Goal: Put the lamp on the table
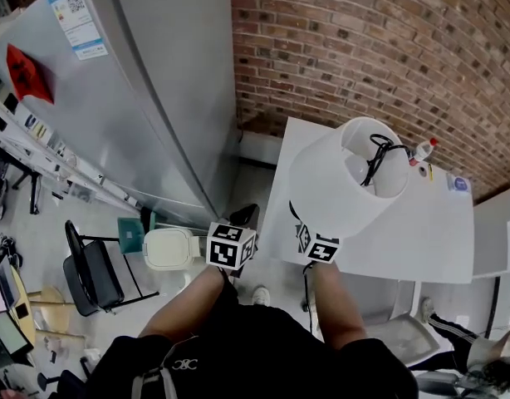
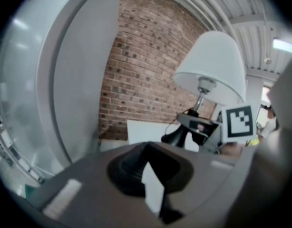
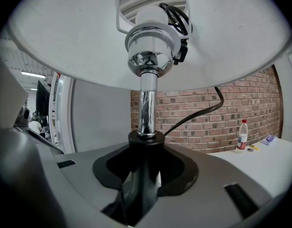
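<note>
Inspecting the work at this moment, we find the task under way and not yet complete.

The lamp (image 1: 342, 185) is carried by the right hand-held gripper (image 3: 141, 184). Its jaws stand part-way apart and clamp the lamp's dark lower stem, just below the chrome column (image 3: 146, 103). From the head view, the shade (image 1: 321, 198) hangs over the near left part of the tabletop (image 1: 421, 239) and covers that corner from above. The cord (image 1: 380, 160) is bundled inside the top of the shade.

From the left gripper view, the base (image 2: 177, 136) sits low in front of the tabletop's white surface. We cannot confirm whether it touches that surface. With the clamp on the stem in place, we judge the lamp to be borne by the gripper and not by the tabletop.

The left hand-held gripper (image 2: 153, 191) is off the tabletop's left side and apart from the lamp. Its jaws appear drawn together with nothing between them, and it takes no part in the carry.

The tabletop is largely bare. A bottle (image 1: 423, 149) and some small items stand along its far edge by the brick wall (image 1: 363, 48), well apart from where the lamp hangs.

Done, in our judgement: lamp gripped and brought over the tabletop.

Outstanding: lower the base flat onto a bare part of the tabletop, check that the lamp stands upright, and open the jaws to release the stem.
</note>
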`<state>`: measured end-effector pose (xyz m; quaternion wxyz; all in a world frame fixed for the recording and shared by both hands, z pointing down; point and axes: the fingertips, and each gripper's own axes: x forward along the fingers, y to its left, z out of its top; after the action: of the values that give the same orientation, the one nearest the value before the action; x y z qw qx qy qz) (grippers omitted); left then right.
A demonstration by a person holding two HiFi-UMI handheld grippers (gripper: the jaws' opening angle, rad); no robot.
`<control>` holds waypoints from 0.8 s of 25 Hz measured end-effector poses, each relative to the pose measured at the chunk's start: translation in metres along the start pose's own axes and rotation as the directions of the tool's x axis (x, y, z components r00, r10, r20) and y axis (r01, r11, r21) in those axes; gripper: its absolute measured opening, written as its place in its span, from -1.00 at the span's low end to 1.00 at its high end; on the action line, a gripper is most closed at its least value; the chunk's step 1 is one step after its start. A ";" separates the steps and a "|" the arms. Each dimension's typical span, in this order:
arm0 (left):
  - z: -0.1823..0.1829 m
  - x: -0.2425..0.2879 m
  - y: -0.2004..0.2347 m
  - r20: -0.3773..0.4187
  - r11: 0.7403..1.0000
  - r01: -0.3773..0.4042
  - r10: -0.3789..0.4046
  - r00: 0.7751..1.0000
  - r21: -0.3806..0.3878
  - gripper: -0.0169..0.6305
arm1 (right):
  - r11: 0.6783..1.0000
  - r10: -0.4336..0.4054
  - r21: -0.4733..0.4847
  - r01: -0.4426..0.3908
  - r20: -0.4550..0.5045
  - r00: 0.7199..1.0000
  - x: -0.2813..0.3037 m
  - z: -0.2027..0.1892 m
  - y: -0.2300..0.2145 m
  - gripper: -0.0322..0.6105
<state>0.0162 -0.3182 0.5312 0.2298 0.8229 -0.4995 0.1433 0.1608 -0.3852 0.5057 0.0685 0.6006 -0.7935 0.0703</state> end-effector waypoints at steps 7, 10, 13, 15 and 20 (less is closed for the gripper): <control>0.005 0.016 0.034 -0.024 1.000 0.012 -0.012 1.000 0.009 -0.95 | 1.000 -0.027 0.010 0.027 -0.006 1.000 0.052 -0.016 0.004 -0.50; 0.008 0.026 0.043 -0.040 1.000 0.026 -0.025 0.999 0.012 -0.95 | 0.999 -0.037 0.006 0.037 -0.011 0.999 0.077 -0.024 0.003 -0.50; 0.010 0.035 0.049 -0.059 0.999 0.039 -0.038 0.998 0.023 -0.95 | 0.999 -0.052 0.000 0.052 -0.021 0.998 0.105 -0.031 -0.003 -0.51; 0.008 0.042 0.053 -0.073 0.999 0.044 -0.042 0.996 0.028 -0.95 | 0.998 -0.060 -0.003 0.060 -0.020 0.998 0.124 -0.033 -0.007 -0.51; 0.000 0.069 0.061 -0.099 0.998 0.053 -0.049 0.994 0.042 -0.95 | 0.997 -0.072 -0.007 0.072 0.014 0.997 0.181 -0.030 -0.020 -0.50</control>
<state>-0.0061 -0.3945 0.5778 0.2393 0.8323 -0.4631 0.1888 0.1321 -0.5556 0.5706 0.0676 0.6291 -0.7720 0.0607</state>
